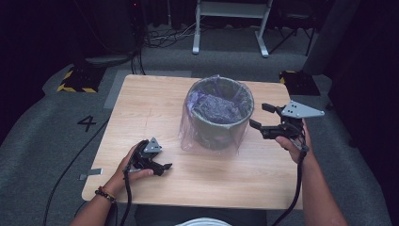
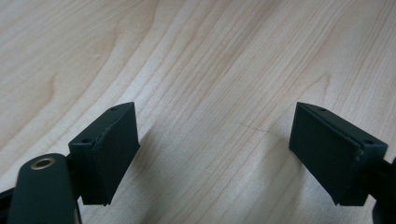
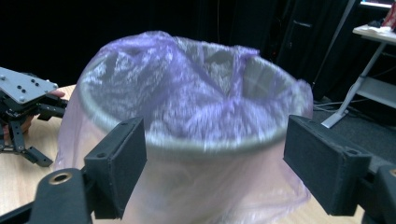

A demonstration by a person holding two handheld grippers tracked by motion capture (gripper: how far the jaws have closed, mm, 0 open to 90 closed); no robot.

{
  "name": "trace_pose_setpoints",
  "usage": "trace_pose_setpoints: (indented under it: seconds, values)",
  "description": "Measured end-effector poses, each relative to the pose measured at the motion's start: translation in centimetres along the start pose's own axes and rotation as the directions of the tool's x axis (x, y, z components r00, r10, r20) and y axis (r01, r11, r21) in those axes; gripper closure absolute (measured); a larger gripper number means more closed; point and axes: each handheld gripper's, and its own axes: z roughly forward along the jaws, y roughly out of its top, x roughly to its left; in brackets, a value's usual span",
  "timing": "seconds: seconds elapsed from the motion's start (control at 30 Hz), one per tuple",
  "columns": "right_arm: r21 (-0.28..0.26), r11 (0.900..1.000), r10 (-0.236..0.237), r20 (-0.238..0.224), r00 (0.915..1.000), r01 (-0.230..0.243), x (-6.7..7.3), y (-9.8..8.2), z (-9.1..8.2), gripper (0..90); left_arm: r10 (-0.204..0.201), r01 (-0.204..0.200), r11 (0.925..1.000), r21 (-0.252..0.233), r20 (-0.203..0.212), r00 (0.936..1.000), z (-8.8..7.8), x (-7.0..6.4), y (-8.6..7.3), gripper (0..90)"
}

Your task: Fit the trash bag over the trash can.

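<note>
Centrally on the light wooden table (image 1: 155, 108) stands one grey round bin (image 1: 218, 114), lined with one crumpled purple plastic bag (image 1: 214, 104). Left gripper (image 1: 156, 165) and right gripper (image 1: 261, 116): jaws wide open, empty.

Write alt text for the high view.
A grey round bin lined with a translucent purple plastic bag stands on a light wooden table. The open right gripper hovers beside it; the open left gripper sits low near the table's front.

Our light wooden table (image 1: 155, 113)
On it we see one grey bin (image 1: 219, 123), lined with a purple bag (image 1: 214, 106).
</note>
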Motion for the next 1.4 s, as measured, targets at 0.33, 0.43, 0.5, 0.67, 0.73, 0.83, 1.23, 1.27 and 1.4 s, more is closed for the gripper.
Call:
trace_pose_setpoints:
  seconds: [0.33,0.43,0.5,0.67,0.73,0.83,1.23,1.27,1.4]
  values:
    - [0.008,1.000,-0.018,0.003,0.9998,0.018,-0.2,4.0,2.4,22.2,-0.002,0.002,1.0000,-0.001,-0.004,1.0000,0.0,-0.1,0.0,14.4]
    - [0.035,0.999,-0.028,0.028,0.9992,0.027,0.0,4.5,3.4,22.8,-0.002,0.002,1.0000,-0.001,-0.004,1.0000,0.0,-0.1,0.0,14.3]
    - [0.049,0.999,-0.020,0.033,0.9993,0.019,0.0,4.7,4.0,23.5,-0.001,0.001,1.0000,-0.001,-0.004,1.0000,0.0,0.0,0.0,14.3]
    - [0.093,0.996,-0.013,0.043,0.9990,0.009,0.0,5.0,5.4,25.7,-0.001,0.001,1.0000,0.000,-0.004,1.0000,0.0,0.0,0.0,14.1]
    - [0.110,0.994,-0.011,0.050,0.9987,0.006,0.0,5.2,5.9,26.8,-0.001,0.001,1.0000,0.000,-0.004,1.0000,0.0,0.0,0.0,14.1]
    - [0.136,0.991,-0.012,0.058,0.9983,0.004,0.0,5.4,6.5,28.8,-0.001,0.001,1.0000,0.000,-0.005,1.0000,0.0,-0.1,0.0,14.0]
    - [0.300,0.953,-0.033,0.006,0.9994,0.030,0.9,5.6,9.6,41.7,-0.001,0.001,1.0000,0.000,-0.005,1.0000,0.0,-0.1,0.0,14.1]
    - [0.320,0.947,-0.033,-0.007,0.9994,0.033,1.0,5.6,9.9,42.2,-0.001,0.001,1.0000,0.000,-0.005,1.0000,0.0,-0.1,0.0,14.1]
    - [0.379,0.925,-0.013,-0.048,0.9988,0.031,1.1,5.2,10.7,42.4,-0.001,0.001,1.0000,0.000,-0.005,1.0000,0.1,-0.1,0.0,14.1]
